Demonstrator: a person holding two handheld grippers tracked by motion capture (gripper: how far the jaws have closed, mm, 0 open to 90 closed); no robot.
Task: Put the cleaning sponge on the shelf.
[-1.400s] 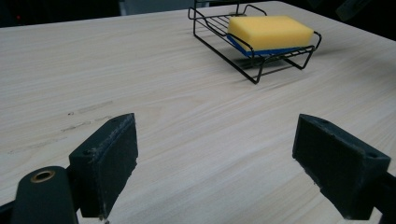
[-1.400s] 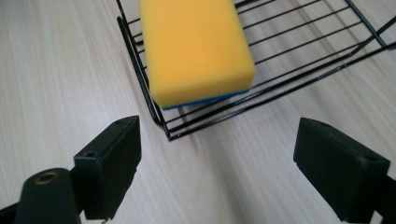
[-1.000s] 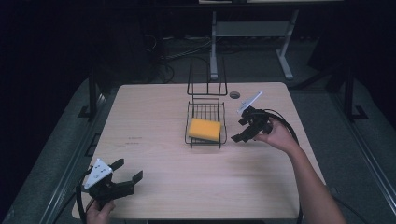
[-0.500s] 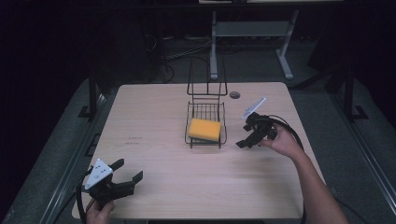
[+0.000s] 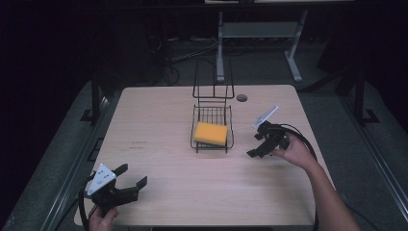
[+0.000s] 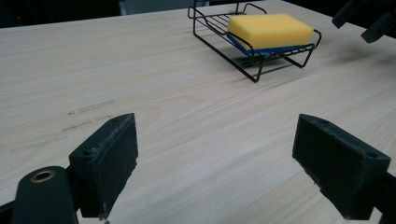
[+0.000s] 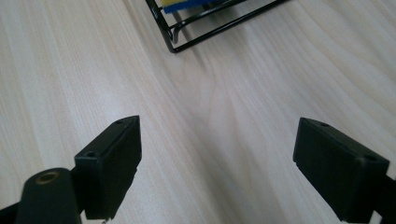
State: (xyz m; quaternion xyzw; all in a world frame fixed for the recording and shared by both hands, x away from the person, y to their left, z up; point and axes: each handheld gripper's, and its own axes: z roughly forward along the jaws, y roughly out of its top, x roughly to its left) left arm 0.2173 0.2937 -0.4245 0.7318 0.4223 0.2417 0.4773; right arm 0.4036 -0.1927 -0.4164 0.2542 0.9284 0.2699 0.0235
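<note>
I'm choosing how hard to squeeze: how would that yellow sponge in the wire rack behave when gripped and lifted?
The sponge looks like soft foam, so it would probably compress between the fingers rather than stay stiff. It is likely light for its size. Its porous surface should not be slippery, though a firmer blue layer shows underneath. The wire rack looks light too and might shift if nudged.

We hold a black gripper in each hand. Our left gripper (image 5: 129, 185) carries a grey three-cornered plate (image 5: 100, 177) dotted with small marks; our right gripper (image 5: 260, 144) has one too. Black cables (image 5: 300, 137) trail behind. The jaw pads (image 6: 106, 161) are matte black blocks with small screw holes, beside a brass-ringed hole.
</note>
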